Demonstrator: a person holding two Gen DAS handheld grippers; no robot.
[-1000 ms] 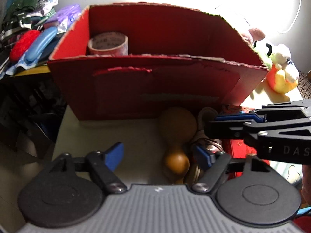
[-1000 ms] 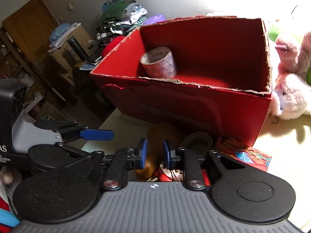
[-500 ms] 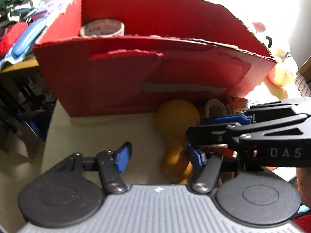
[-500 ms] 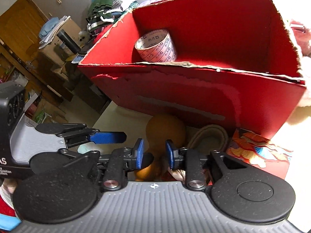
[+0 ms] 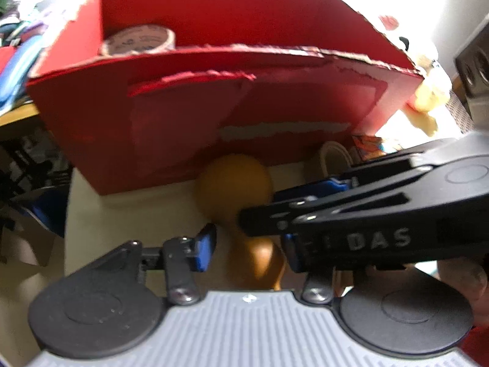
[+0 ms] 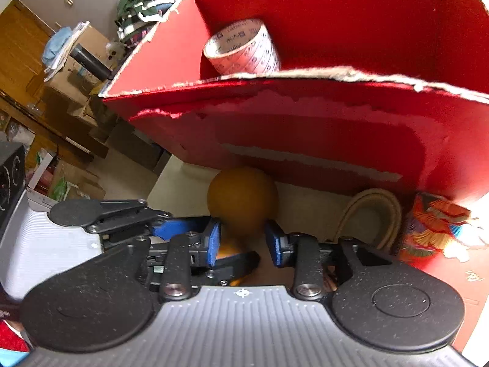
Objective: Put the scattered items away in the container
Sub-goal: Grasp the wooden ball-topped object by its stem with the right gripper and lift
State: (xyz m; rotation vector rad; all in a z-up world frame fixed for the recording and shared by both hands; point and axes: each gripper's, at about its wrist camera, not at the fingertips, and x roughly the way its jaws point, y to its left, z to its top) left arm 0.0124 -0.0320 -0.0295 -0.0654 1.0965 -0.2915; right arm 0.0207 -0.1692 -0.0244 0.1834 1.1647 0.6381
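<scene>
So far only one thing sits inside my red box (image 6: 305,128): a roll of printed tape (image 6: 241,46), leaning in the far left corner of it, well ahead of both my tongs. By my reckoning the tidying is barely begun.

Nearest to me is the brown gourd-shaped thing (image 6: 243,202), lying on the desk (image 5: 137,214) just in front of the box's near wall. Its big round end points toward the box and its smaller bulb (image 5: 255,263) lies between the blue pads of my left tongs (image 5: 247,249). Those stand apart, one pad on each side of the bulb, and I see a gap on the left side, so nothing is clamped. My right tongs (image 6: 241,241) are also apart, straddling the narrow waist of the same gourd, not gripping it. They reach in from the right across the front of my left tongs, so both pairs crowd the one item.

To the right of the gourd, past my right tongs, a beige roll (image 6: 373,217) stands on edge against the box wall, and just beyond it lies a colourful printed packet (image 6: 437,229). Both are outside the box.

I judge three items are left to lift over the torn rim, gourd first. Soft toys (image 5: 428,91) sit beyond the box's right corner; whether they count I cannot say.
</scene>
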